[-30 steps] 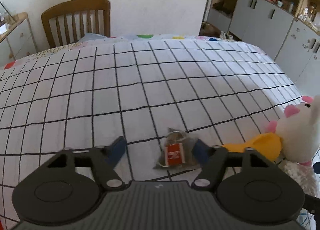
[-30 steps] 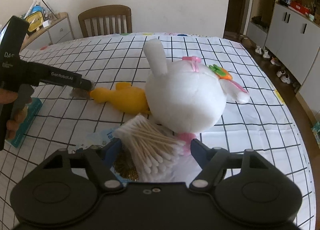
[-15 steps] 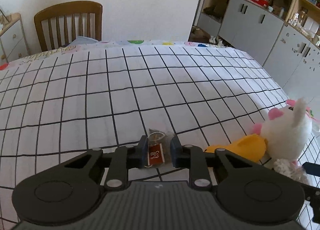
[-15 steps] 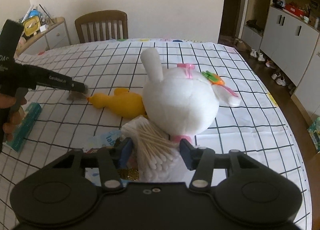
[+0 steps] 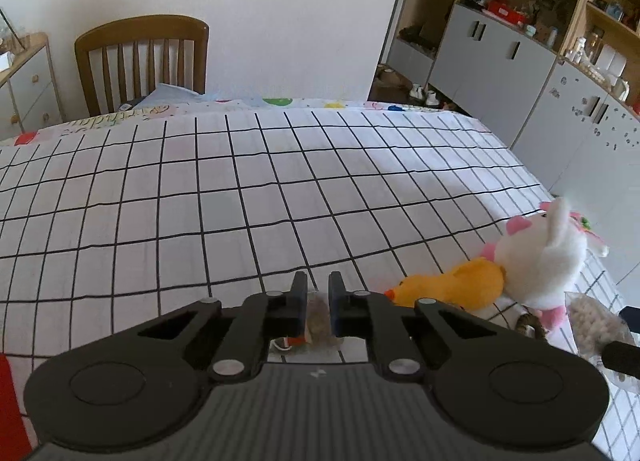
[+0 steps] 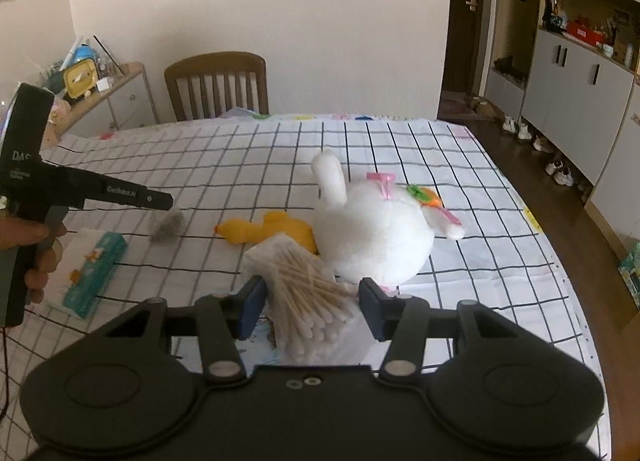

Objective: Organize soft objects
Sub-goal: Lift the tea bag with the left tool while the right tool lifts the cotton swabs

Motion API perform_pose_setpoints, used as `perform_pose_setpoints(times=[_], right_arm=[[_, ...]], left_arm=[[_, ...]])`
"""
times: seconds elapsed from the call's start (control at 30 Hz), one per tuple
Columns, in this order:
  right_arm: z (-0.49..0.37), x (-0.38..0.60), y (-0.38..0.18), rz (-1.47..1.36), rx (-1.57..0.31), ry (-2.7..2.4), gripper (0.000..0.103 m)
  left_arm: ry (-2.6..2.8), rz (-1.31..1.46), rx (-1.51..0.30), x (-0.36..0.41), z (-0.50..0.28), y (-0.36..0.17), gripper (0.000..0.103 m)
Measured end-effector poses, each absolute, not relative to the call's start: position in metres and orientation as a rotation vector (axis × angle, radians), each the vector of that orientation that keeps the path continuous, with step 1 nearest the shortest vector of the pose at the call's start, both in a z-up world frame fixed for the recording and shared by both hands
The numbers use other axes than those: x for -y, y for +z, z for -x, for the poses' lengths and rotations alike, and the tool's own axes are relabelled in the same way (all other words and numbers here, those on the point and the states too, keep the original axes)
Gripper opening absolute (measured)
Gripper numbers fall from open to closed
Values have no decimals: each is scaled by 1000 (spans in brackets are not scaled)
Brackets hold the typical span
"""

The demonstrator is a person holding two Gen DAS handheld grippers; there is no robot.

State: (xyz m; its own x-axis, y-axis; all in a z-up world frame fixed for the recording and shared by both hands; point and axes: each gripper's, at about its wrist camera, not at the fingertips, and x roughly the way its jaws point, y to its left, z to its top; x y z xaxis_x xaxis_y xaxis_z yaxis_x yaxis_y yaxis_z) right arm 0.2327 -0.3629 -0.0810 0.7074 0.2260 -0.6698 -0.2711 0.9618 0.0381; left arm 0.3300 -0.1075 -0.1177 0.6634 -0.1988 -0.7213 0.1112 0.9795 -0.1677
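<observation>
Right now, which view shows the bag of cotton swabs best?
The right wrist view: the bag of cotton swabs lies close, between its open fingers. The left wrist view shows only a blurred bit at its edge.

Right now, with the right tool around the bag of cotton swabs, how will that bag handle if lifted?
The bag of cotton swabs looks thin and crinkly, so it will probably sag. Loose swabs likely shift inside. It seems light; the right tool stands open around it.

Wall: plain white, 12 o'clock.
Chair: wooden, 11 o'clock.
Cabinets: grey, 2 o'clock.
Floor: dark wood.
</observation>
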Motion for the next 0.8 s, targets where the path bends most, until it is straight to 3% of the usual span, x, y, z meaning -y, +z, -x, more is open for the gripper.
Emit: perform_pose_setpoints(times=[0.6,0.67,0.7,0.77,0.8], right_arm=[[-204,362,-67,34,-717,307,51],[-205,363,-68,31,-717,309,51],[-205,363,-68,30,-718,309,51],[-206,366,-68,23,-719,305,51],[-206,367,-69,19,-720,305,51]], left_arm=[[-205,159,-894,100,-306,-110,13],[-202,158,-900,101,-309,-112,19],[-202,153,-898,102,-310,-113,29],[-207,150,-895,104,-312,-115,55],[-215,153,-889,104,-313,-116,73]])
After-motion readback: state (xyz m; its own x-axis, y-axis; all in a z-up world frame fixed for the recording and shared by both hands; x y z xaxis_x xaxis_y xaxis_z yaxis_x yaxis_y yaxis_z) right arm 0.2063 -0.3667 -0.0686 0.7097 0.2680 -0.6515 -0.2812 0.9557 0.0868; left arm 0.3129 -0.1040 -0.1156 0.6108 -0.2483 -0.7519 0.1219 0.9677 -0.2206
